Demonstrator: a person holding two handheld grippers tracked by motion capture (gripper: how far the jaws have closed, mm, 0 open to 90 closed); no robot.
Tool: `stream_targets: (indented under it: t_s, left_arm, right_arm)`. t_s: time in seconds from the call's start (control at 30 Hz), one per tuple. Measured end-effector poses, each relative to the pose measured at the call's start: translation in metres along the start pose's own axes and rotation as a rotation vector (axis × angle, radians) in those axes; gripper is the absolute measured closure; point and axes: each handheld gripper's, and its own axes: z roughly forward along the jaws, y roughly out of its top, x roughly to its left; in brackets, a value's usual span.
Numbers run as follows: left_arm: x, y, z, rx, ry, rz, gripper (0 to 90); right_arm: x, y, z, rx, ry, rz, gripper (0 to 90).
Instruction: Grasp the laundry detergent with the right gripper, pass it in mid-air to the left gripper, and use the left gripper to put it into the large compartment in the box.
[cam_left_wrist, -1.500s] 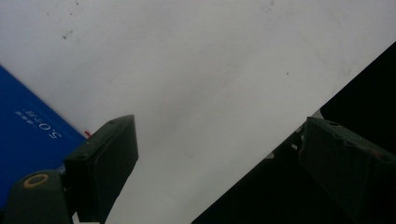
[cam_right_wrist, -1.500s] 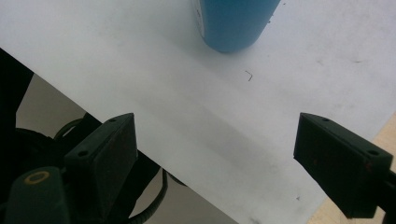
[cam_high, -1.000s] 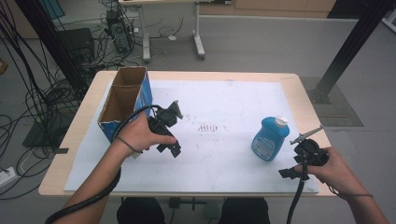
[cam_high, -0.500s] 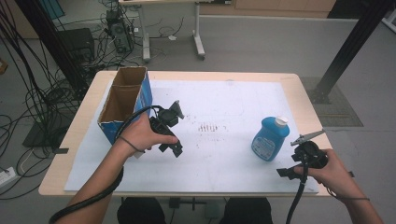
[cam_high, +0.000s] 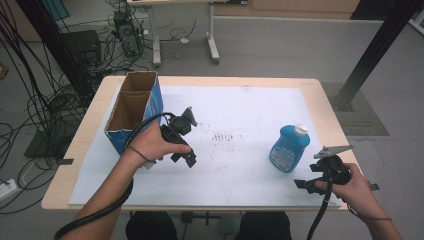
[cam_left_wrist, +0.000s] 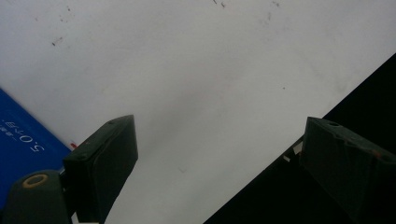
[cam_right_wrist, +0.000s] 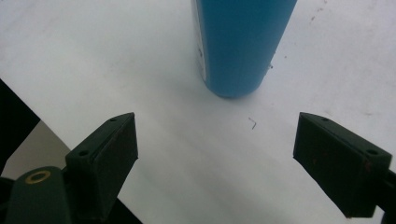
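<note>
Blue bottle (cam_high: 289, 148) upright on the counter's white sheet (cam_high: 250, 105), near the right hand-held gripper (cam_right_wrist: 215, 154), jaws spread, empty. Left hand-held gripper (cam_left_wrist: 215, 158) beside the cardboard box (cam_high: 131, 111), likewise spread, empty.

**Occlusions and crops**

Blue plastic bottle with white cap (cam_right_wrist: 238, 44): right gripper view's top edge crops everything above its lower body. Open blue cardboard box (cam_left_wrist: 21, 144): left gripper view's edge leaves one corner, print unreadable. Box base in high view hidden behind left hand (cam_high: 150, 144).
</note>
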Motion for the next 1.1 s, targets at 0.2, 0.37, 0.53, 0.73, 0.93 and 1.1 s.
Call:
stream_targets:
  t_s: [0.2,0.37,0.53,0.73,0.93,1.1]
  left_arm:
    - [0.001,-0.001,0.0,0.003,0.0,-0.008,11.6]
    - [0.001,-0.001,0.0,-0.003,0.001,-0.012,11.6]
    - [-0.001,-0.001,0.001,0.004,-0.001,-0.006,11.6]
    - [-0.001,-0.002,0.002,-0.001,-0.007,-0.008,11.6]
    - [-0.001,-0.002,0.001,-0.006,-0.006,-0.01,11.6]
    - [-0.003,-0.002,0.003,0.004,-0.009,-0.006,11.6]
  right_arm:
    - [-0.001,-0.005,0.003,-0.067,0.005,-0.003,13.1]
    - [-0.001,-0.007,0.006,-0.109,-0.003,-0.019,13.2]
    - [-0.001,-0.01,0.009,-0.129,-0.003,-0.023,13.2]
    - [-0.001,-0.015,0.01,-0.187,-0.008,-0.016,13.0]
    - [-0.001,-0.018,0.012,-0.237,-0.006,-0.014,13.0]
    - [-0.001,-0.02,0.015,-0.265,-0.004,-0.012,12.9]
